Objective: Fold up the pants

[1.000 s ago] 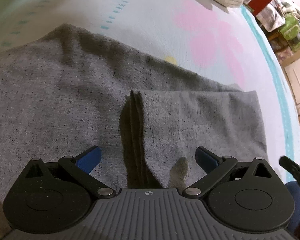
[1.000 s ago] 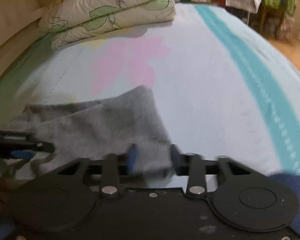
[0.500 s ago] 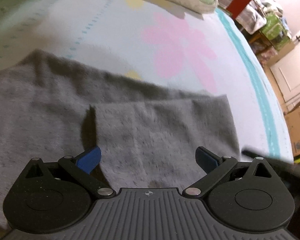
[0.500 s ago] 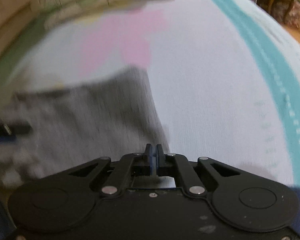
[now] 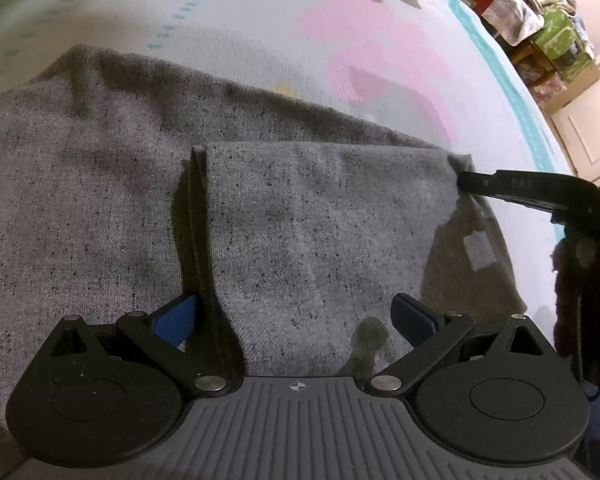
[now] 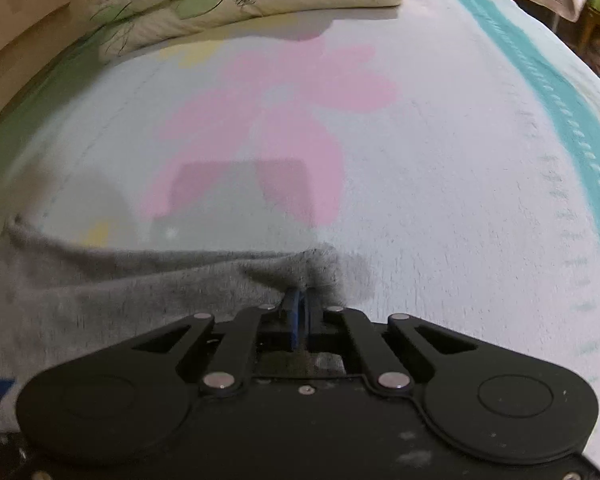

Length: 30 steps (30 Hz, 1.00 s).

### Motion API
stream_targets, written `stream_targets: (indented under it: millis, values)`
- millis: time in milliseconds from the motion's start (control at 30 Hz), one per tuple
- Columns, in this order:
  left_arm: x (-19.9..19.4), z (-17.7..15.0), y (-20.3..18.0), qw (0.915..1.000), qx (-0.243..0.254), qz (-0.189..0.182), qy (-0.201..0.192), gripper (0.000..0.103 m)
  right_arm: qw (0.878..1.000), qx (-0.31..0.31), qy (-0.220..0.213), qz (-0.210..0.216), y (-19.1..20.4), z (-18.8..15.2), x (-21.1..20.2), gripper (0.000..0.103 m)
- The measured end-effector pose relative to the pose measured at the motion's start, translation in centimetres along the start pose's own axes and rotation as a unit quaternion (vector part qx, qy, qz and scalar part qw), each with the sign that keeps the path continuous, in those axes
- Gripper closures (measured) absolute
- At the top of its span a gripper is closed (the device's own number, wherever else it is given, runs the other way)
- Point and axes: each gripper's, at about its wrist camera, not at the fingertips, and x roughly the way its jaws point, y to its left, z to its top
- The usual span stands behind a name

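Observation:
Grey speckled pants [image 5: 100,184] lie spread on the bed, with one part folded over [image 5: 320,220] on top. My left gripper [image 5: 294,314] hovers open over that folded layer, its blue pads either side of it without pinching. The right gripper [image 6: 298,300] is shut on the far corner of the folded layer [image 6: 320,264], and the cloth bunches at its pads. In the left wrist view the right gripper [image 5: 466,182] reaches in from the right and pulls that corner taut. A white label [image 5: 478,250] shows on the layer underneath.
The bed sheet [image 6: 440,184] is pale with a pink flower print and a teal stripe [image 6: 572,120] along the right. Pillows [image 6: 240,4] lie at the head of the bed. Cluttered furniture [image 5: 556,40] and a door stand beyond the bed's right side.
My right gripper shut, swept over to the corner of the folded layer and took hold of it. The left gripper stayed open and shifted slightly over the pants.

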Motion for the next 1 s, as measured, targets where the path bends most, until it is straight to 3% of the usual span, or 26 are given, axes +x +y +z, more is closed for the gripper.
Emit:
stream_targets:
  millis: [100, 167, 267, 433, 600, 833, 1000]
  values:
    - [-1.1, 0.0, 0.6, 0.9997, -0.019, -0.009, -0.012, 0.001, 1.000, -0.015, 0.002, -0.011, 0.6, 0.2, -0.4, 0.102]
    - [-2.8, 0.2, 1.4, 0.9990, -0.033, -0.002, -0.032, 0.001, 1.000, -0.013, -0.002, -0.006, 1.0, 0.0, -1.4, 0.092]
    - [-5.4, 0.5, 3.1, 0.9966, -0.054, 0.005, -0.062, 0.001, 1.000, -0.010, -0.023, 0.009, 1.7, 0.0, -3.2, 0.089]
    - [-10.8, 0.9, 6.4, 0.9898, -0.083, 0.040, -0.109, 0.001, 0.997, -0.021, -0.037, 0.060, 4.2, -1.0, -5.6, 0.084]
    - [-14.9, 0.6, 10.2, 0.9799, -0.117, 0.074, -0.143, 0.001, 0.993, -0.044, -0.022, 0.107, 8.4, -2.8, -6.1, 0.082]
    - [-18.3, -2.8, 16.8, 0.9659, -0.179, 0.102, -0.156, 0.001, 0.987, -0.077, -0.003, 0.141, 12.8, -4.9, -6.5, 0.079]
    - [-18.6, -6.1, 21.2, 0.9547, -0.236, 0.106, -0.146, 0.001, 0.985, -0.094, 0.005, 0.146, 14.5, -5.3, -6.7, 0.076]
